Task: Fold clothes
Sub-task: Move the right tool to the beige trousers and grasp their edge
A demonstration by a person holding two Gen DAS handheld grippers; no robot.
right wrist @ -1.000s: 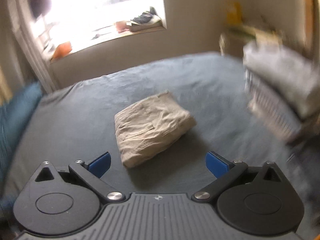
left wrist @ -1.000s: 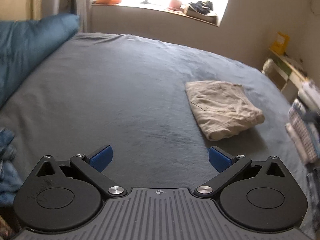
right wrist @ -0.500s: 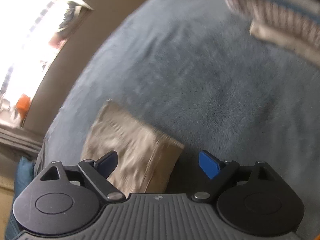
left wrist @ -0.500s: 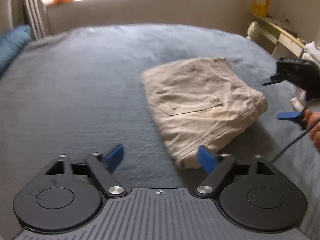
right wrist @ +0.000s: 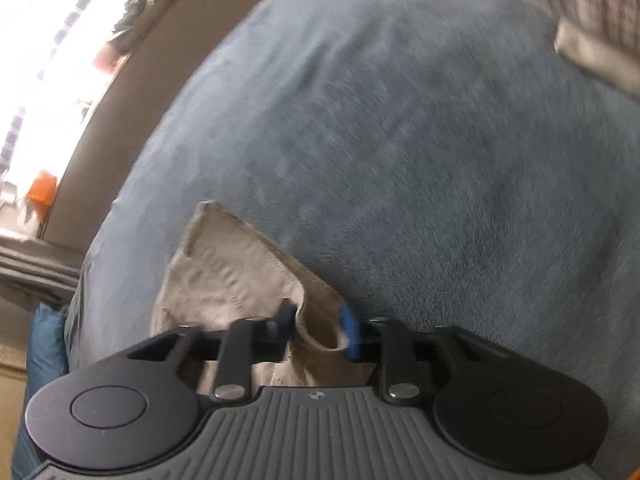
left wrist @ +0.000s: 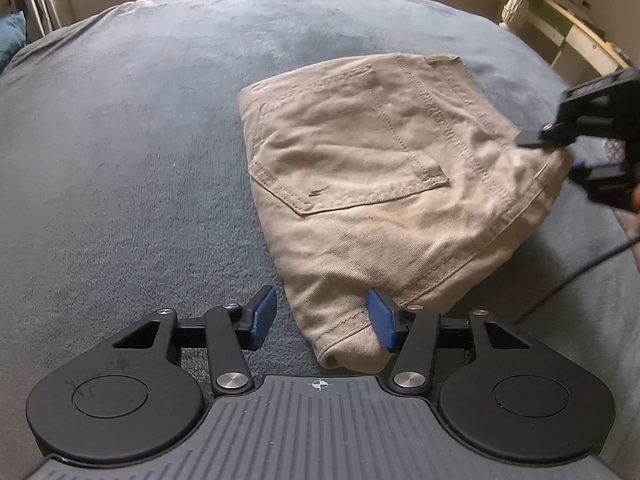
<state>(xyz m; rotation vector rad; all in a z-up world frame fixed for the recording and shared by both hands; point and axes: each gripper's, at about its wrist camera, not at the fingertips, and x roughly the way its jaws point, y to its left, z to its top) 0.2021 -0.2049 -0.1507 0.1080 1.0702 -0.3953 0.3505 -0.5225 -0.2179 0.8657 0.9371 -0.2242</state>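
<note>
Folded beige trousers [left wrist: 360,168] lie on a grey-blue bed [left wrist: 120,160]. My left gripper [left wrist: 322,312] is at their near corner with its jaws closing. The corner sits between the blue pads: the right pad touches the cloth, the left pad [left wrist: 262,318] stands clear of it. My right gripper [right wrist: 316,322] is closing on a fold at the trousers' [right wrist: 232,268] edge, and both pads press on the cloth. In the left wrist view the right gripper [left wrist: 560,156] bites the trousers' right corner, slightly lifted.
A stack of folded clothes [right wrist: 592,20] lies on the bed beyond the right gripper. A pale bedside shelf [left wrist: 568,28] stands past the bed's far right corner. A blue pillow [left wrist: 10,36] is at the far left. A black cable [left wrist: 580,276] trails from the right gripper.
Both grippers dropped from above the bed down to the trousers. Their wide-open jaws narrowed, and the right gripper rolled and took hold of the trousers' edge.
</note>
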